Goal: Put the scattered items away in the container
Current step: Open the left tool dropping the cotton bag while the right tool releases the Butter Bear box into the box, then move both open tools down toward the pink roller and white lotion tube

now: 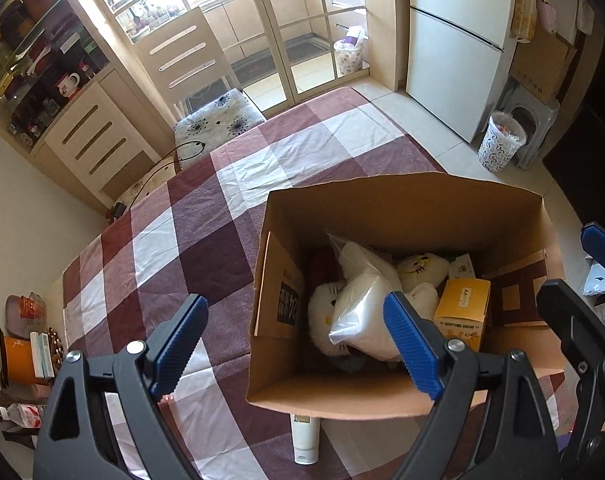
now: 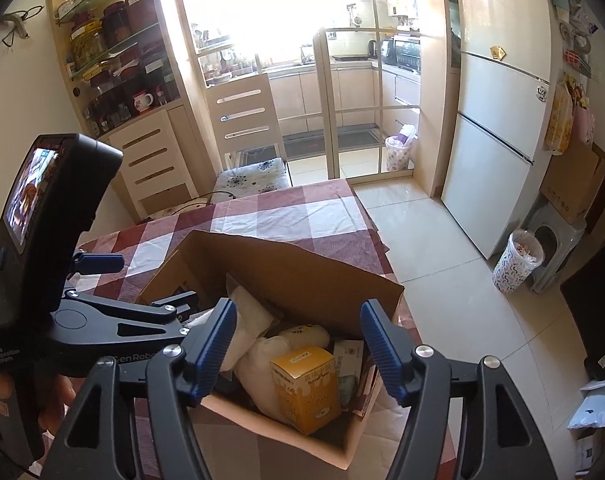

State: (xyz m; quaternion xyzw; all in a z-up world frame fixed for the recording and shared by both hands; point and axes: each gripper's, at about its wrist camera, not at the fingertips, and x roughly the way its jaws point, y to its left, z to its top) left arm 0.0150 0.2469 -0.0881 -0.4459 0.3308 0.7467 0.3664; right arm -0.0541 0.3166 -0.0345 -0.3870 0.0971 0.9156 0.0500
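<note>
An open cardboard box [image 1: 382, 204] stands on the checked tablecloth [image 1: 190, 240]. Inside lie a white Hello Kitty plush [image 1: 322, 316], a clear plastic bag of white stuff [image 1: 362, 312], a yellow plush [image 1: 422, 266] and a yellow carton [image 1: 462, 312]. A white tube [image 1: 305, 438] lies on the cloth against the box's near wall. My left gripper [image 1: 298, 344] is open and empty above the box's near left corner. My right gripper [image 2: 298, 350] is open and empty above the box [image 2: 302, 268], over the yellow carton [image 2: 306, 388]. The left gripper's body [image 2: 114, 320] shows in the right wrist view.
A chair [image 1: 206, 92] stands at the table's far end. A fridge [image 1: 458, 48], a patterned waste bin [image 1: 500, 142] and a grey stool [image 1: 534, 120] stand to the right on the tiled floor. A cabinet with jars [image 1: 42, 80] is at the left.
</note>
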